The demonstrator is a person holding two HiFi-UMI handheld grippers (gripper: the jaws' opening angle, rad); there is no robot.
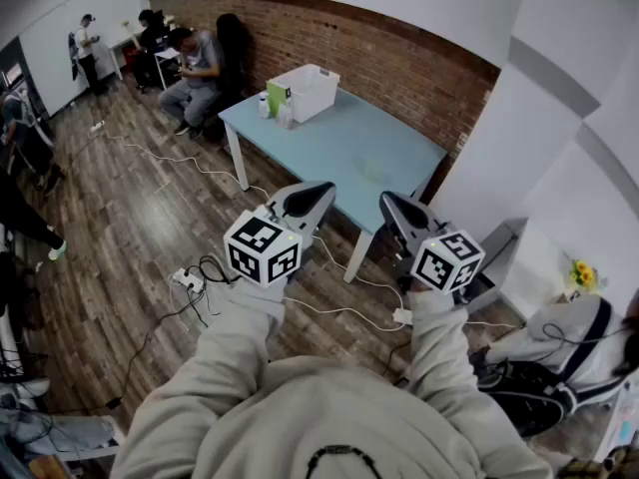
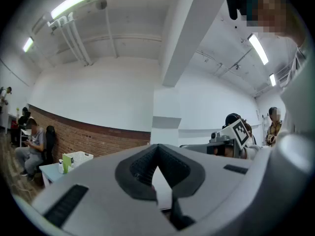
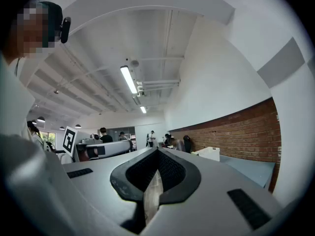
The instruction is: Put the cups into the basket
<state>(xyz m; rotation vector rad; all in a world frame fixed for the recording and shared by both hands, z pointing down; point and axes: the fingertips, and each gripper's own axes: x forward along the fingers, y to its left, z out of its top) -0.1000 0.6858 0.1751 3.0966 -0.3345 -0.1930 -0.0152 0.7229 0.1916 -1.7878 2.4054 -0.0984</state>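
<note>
Hovering level well short of the table (image 1: 384, 153), the left gripper (image 1: 321, 194) and right gripper (image 1: 389, 204) have jaws pressed together on nothing, probably because the basket (image 1: 312, 92) lies beyond reach.

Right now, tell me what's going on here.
A person in a pale hoodie stands back from the light blue table, holding a grey two-jaw tool in each hand. The left tool and right tool are both shut and empty. The white plastic basket sits at the table's far end with small items beside it. Nothing is picked up yet.
</note>
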